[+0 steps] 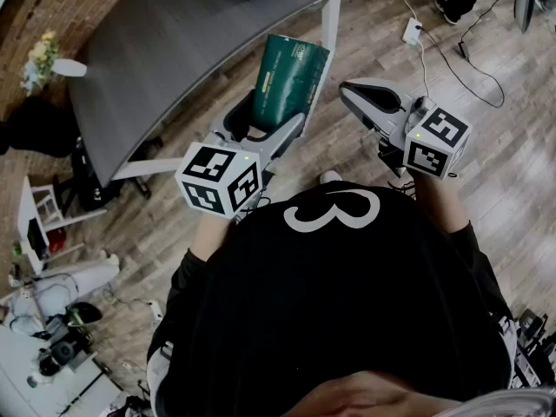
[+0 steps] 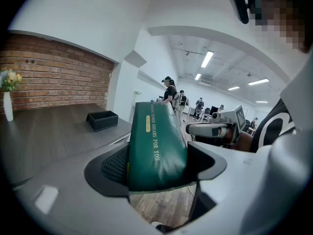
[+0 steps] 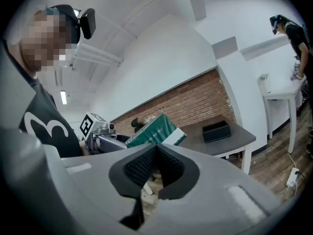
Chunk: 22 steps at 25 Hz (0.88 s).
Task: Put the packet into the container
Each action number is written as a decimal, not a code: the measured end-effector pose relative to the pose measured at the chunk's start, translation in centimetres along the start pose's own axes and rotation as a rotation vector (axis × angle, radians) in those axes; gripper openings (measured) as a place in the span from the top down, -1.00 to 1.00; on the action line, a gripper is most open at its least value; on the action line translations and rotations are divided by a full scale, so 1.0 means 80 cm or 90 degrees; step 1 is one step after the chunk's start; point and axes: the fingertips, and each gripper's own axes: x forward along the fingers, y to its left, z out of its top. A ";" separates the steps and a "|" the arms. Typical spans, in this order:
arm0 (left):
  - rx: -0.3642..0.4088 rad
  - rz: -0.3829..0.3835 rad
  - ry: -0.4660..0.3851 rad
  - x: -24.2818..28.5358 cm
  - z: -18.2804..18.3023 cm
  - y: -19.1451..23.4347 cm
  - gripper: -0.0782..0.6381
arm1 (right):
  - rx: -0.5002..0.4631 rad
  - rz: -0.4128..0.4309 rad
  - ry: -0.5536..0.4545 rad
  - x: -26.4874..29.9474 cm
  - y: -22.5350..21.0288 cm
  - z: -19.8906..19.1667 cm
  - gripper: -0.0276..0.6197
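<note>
Bright ceiling strip lights (image 2: 207, 59), dim head view, fisheye bending and dark vignette at edges

- The packet (image 1: 292, 78) is dark green and soft-sided, with a line of pale print and a small gold strip running along its length. In the right gripper view one end (image 3: 175, 135) shows white.
- It is clamped at its lower end between the jaws of the left gripper (image 2: 157, 173) and sticks up and forward, tilted.
- It hangs in the air by the near edge of the grey tabletop (image 1: 165, 50).
- The container (image 2: 102, 120) is a small, black, open-topped box. It stands upright near one end of the tabletop, well apart from the packet.
</note>
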 end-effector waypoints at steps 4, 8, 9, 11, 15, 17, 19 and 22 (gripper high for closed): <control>-0.006 -0.003 0.002 0.013 0.006 0.001 -0.31 | 0.003 -0.002 -0.002 -0.003 -0.013 0.006 0.91; -0.004 -0.002 0.002 0.030 0.010 -0.006 -0.31 | 0.002 0.002 -0.001 -0.012 -0.028 0.005 0.91; -0.002 -0.002 0.000 0.035 0.011 -0.009 -0.31 | 0.001 0.003 0.000 -0.016 -0.033 0.004 0.91; 0.001 0.001 -0.004 0.045 0.013 -0.014 -0.31 | 0.000 0.004 -0.001 -0.024 -0.042 0.004 0.91; 0.002 0.008 -0.010 0.059 0.021 -0.014 -0.31 | 0.004 0.004 -0.013 -0.029 -0.060 0.016 0.91; 0.002 0.009 -0.012 0.063 0.027 -0.014 -0.31 | 0.003 0.004 -0.016 -0.029 -0.068 0.021 0.91; 0.003 0.009 -0.013 0.069 0.029 -0.014 -0.31 | 0.004 0.006 -0.018 -0.030 -0.073 0.023 0.91; 0.001 0.011 -0.013 0.077 0.031 -0.010 -0.31 | 0.005 0.011 -0.019 -0.028 -0.081 0.023 0.91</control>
